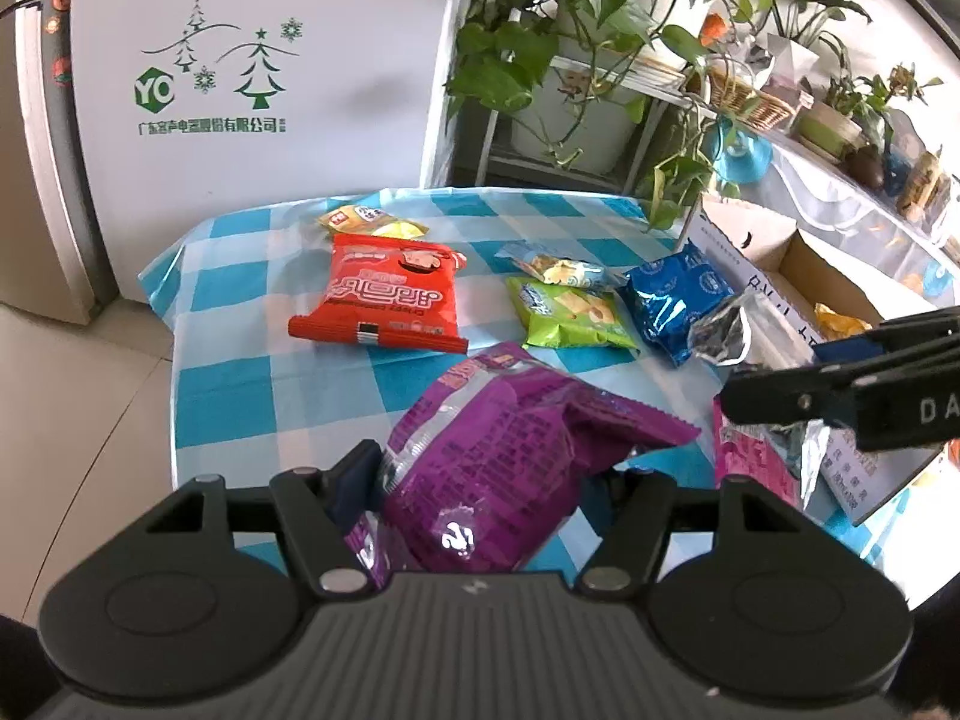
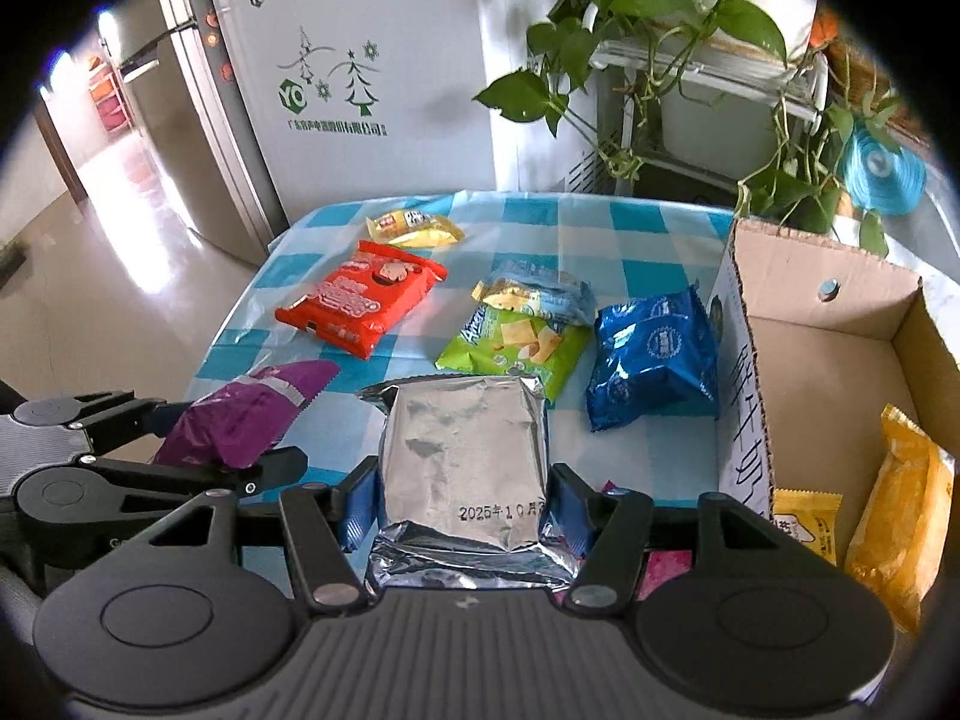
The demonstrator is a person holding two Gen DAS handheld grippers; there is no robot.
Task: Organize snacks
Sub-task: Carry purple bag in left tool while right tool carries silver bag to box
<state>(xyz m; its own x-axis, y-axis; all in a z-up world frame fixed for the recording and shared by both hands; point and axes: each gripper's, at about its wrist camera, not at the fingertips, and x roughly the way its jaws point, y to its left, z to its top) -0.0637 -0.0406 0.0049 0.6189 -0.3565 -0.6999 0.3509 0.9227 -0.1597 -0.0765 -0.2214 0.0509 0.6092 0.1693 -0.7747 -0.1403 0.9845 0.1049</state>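
Note:
My left gripper [image 1: 480, 480] is shut on a purple snack bag [image 1: 498, 456], held just above the blue-checked table [image 1: 252, 396]; it also shows in the right wrist view [image 2: 240, 420]. My right gripper [image 2: 459, 498] is shut on a silver foil packet [image 2: 465, 456], whose end shows in the left wrist view [image 1: 720, 330]. On the table lie a red bag [image 2: 360, 306], a small yellow packet [image 2: 417, 228], a green packet [image 2: 516, 348] with a pale blue one [image 2: 540, 294] on it, and a dark blue bag [image 2: 654, 348].
An open cardboard box [image 2: 828, 360] stands at the table's right edge with yellow snack packs [image 2: 894, 510] inside. A pink packet [image 1: 750, 462] lies beside the box. A white fridge [image 1: 270, 60] and potted plants [image 1: 570, 30] stand behind the table.

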